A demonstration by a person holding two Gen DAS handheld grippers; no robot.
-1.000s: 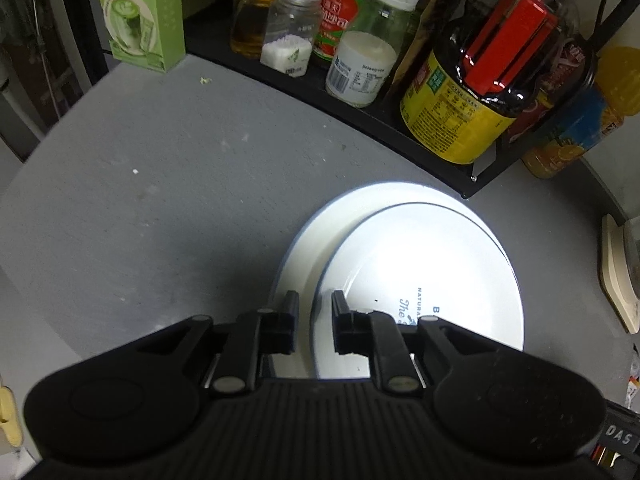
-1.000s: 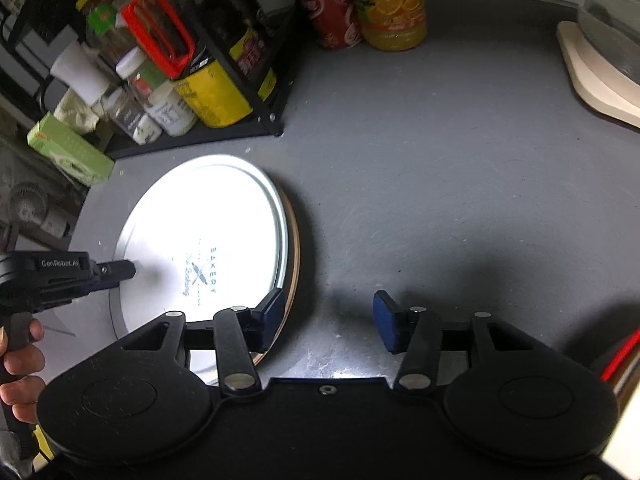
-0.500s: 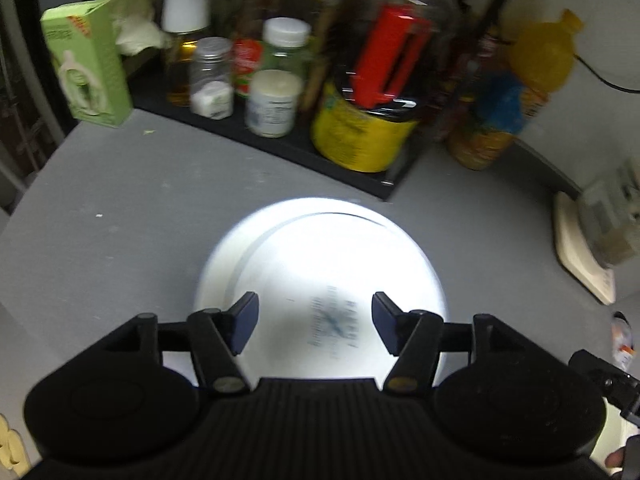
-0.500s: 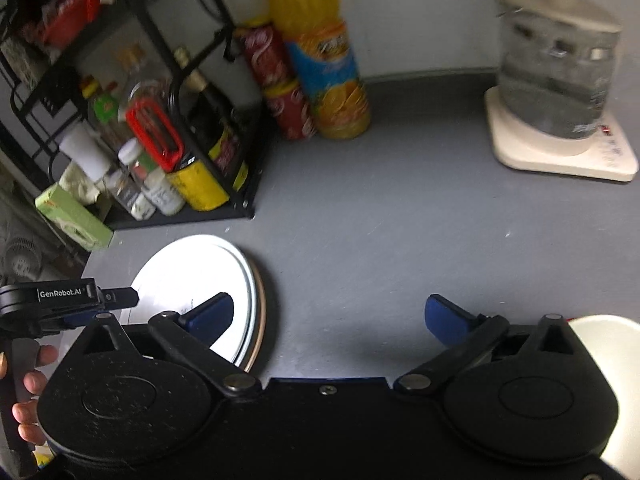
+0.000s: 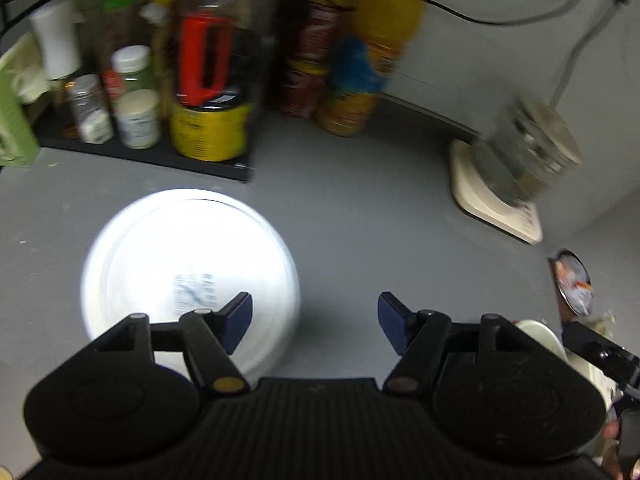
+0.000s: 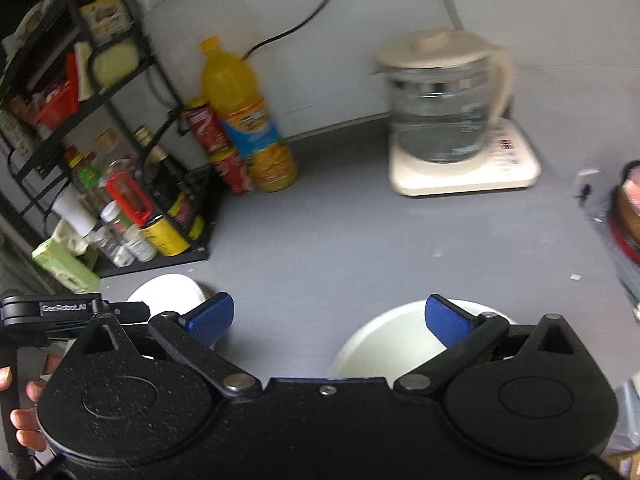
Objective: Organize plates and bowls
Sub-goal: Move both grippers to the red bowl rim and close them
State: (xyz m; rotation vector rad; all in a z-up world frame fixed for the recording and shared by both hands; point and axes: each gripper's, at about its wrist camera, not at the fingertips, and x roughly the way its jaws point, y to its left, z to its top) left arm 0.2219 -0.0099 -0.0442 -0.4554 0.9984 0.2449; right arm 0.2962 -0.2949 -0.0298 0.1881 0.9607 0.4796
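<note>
Now that both grippers have let go of the plates, which lie stacked beyond the left gripper's left finger, both stand wide and empty, the right gripper nearing a bowl under its right finger, likely next.

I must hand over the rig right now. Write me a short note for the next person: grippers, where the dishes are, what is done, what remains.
Left gripper: open, jaws just opened, nothing between them.
Right gripper: fully open, empty.
Stacked white plates lie on the grey counter in front of the condiment rack, released.
Cream bowl sits on the counter under the right gripper, untouched.
Done: plates stacked.
Left: probably pick up the bowl next.
</note>
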